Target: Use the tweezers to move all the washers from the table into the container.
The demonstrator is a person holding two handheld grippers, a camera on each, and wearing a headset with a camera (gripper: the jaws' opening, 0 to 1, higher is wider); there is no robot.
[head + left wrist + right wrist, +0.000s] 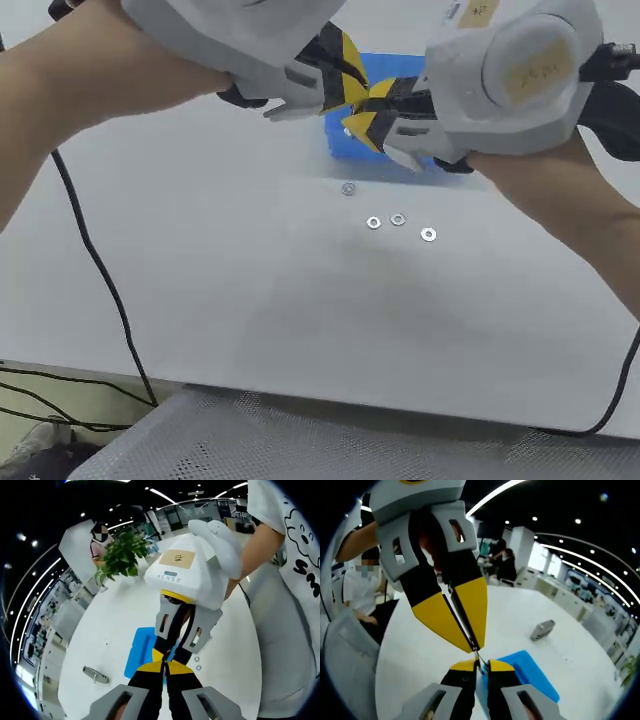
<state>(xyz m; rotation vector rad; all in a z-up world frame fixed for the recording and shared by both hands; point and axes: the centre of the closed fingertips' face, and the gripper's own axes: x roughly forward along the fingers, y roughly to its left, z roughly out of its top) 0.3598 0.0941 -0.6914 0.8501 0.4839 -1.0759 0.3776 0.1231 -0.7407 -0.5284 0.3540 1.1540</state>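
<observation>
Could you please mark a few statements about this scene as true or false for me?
1. Four washers lie on the table. True.
2. The container is red. False: it is blue.
3. The left gripper holds the tweezers between its jaws. True.
4. The washers lie inside the container. False: they lie on the bare table, in front of it.
5. The right gripper is far from the left one. False: their tips nearly meet.

Above the container's [400, 68] near edge: blocked by the left gripper [352, 92] and right gripper [366, 122], meeting tip to tip on the tweezers [479, 657].
Near side of the container: four washers [398, 219]; the table [250, 300] around them is open.
Well to its left: a cable [100, 270].
</observation>
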